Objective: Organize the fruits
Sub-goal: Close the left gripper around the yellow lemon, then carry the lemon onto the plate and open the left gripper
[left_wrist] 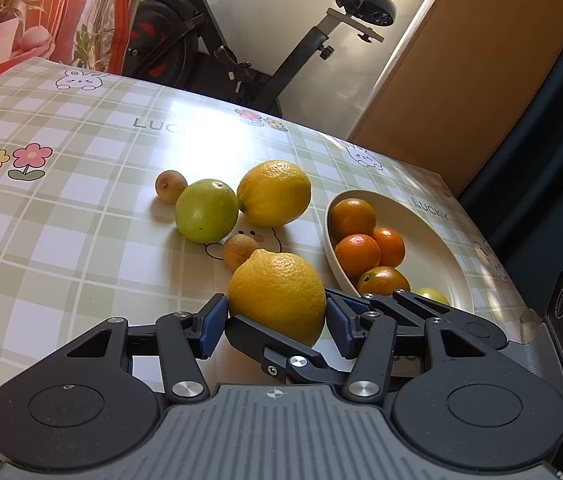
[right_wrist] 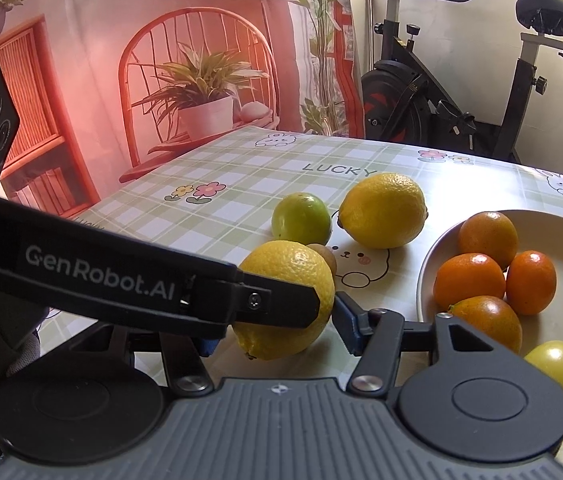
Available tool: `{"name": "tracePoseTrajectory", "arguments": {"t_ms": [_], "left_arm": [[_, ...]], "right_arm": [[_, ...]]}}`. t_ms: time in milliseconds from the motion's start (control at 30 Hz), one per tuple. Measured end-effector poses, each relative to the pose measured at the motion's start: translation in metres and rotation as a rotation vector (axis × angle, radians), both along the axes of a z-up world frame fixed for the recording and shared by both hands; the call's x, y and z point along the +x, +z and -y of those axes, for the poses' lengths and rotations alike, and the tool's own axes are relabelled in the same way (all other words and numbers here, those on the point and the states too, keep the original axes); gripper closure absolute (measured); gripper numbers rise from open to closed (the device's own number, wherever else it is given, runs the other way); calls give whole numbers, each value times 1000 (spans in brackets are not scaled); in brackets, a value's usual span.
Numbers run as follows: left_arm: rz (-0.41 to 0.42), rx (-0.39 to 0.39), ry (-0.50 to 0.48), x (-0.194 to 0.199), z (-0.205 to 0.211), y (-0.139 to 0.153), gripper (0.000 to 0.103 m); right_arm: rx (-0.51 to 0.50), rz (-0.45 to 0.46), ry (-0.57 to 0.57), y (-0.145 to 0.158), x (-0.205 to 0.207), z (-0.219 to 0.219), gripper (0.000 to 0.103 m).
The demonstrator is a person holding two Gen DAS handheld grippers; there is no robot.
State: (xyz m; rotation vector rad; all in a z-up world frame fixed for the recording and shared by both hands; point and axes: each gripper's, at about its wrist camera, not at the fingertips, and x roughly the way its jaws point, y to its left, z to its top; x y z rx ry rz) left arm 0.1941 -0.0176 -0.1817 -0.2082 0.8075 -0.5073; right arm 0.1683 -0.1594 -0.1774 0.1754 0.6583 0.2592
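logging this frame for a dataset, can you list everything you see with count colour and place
lemons: 2, yellow, on the tablecloth, one near and one far
green fruit: 1, green, on the cloth left of the far lemon
small brown fruits: 2, tan, on the cloth beside the green fruit
oranges: 4, orange, in the bowl
yellow-green fruit: 1, in the bowl, near edge
bowl: 1, cream, right of the lemons
tablecloth: 1, green and white check
exercise bike: 1, black, behind the table
backdrop: 1, reddish print of a chair and a plant
left hand-held gripper: black, blue pads, flanking the near lemon
right hand-held gripper: black, at the same lemon, partly hidden
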Motion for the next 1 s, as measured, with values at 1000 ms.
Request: {"name": "tracePoseTrajectory", "arguments": {"t_ms": [1000], "left_arm": [[165,152,-180,17,140,61,46]], "right_arm": [[176,190,-278,41,-39,126,45]]}}
